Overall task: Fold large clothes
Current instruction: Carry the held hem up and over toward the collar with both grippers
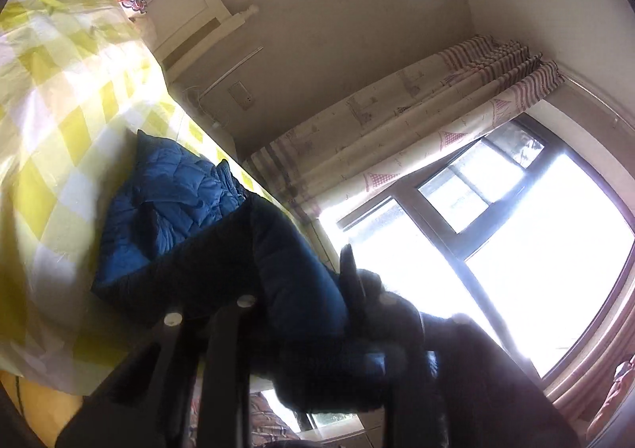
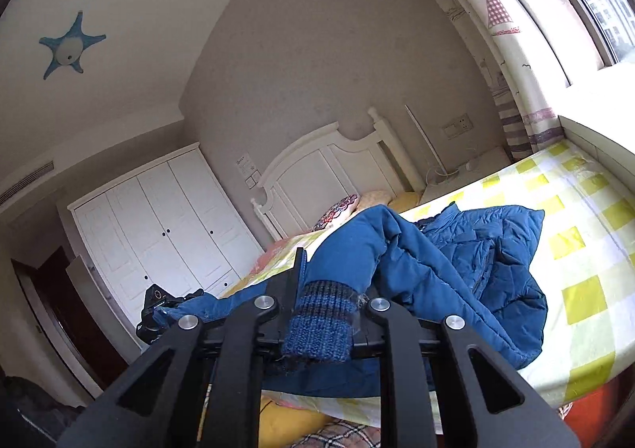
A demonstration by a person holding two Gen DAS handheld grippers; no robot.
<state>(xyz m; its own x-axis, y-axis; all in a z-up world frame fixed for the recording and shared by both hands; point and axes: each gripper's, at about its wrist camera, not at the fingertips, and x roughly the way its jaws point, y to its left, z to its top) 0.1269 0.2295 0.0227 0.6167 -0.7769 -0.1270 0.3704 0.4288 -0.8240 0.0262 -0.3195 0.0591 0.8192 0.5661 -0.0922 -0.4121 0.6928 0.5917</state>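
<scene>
Both tongs pinch the blue jacket (image 2: 476, 249) above the yellow-checked bed (image 2: 587, 241); white wardrobe (image 2: 166, 225) behind

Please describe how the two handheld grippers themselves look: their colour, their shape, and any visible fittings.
Both are matte black. The right gripper has flat linkage bars that fan out toward the camera, with long slots cut in the outer bars and round silver pivot bolts at the joints. The left gripper is backlit and dark; it shows similar black bars and two pale round bolts. No cables or markings are readable.
</scene>
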